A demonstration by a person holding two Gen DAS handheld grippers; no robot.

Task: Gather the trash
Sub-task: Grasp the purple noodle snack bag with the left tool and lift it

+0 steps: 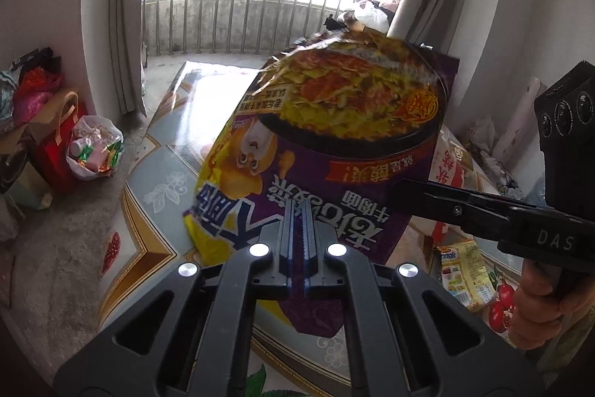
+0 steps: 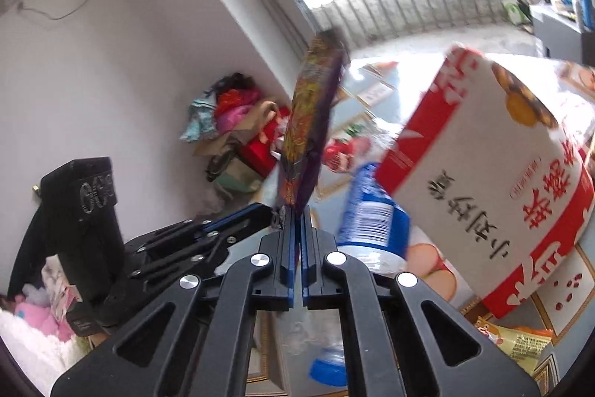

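A large purple instant-noodle packet (image 1: 334, 136) hangs tilted above the table, its printed bowl picture toward the window. My left gripper (image 1: 299, 211) is shut on its lower edge, the blue pads pinching the foil. From the right, my right gripper (image 1: 399, 190) reaches in and meets the packet's right side. In the right wrist view the packet (image 2: 308, 121) is edge-on, and my right gripper (image 2: 296, 214) is shut on its bottom corner. The left gripper (image 2: 273, 213) pinches the same corner from the left.
The table (image 1: 156, 173) has a glossy patterned cover. A red-and-white carton (image 2: 483, 166), a blue-labelled plastic bottle (image 2: 372, 222) and a yellow snack wrapper (image 1: 465, 278) lie on it. On the floor at left stand a filled white trash bag (image 1: 95, 147) and a red bag (image 1: 55, 144).
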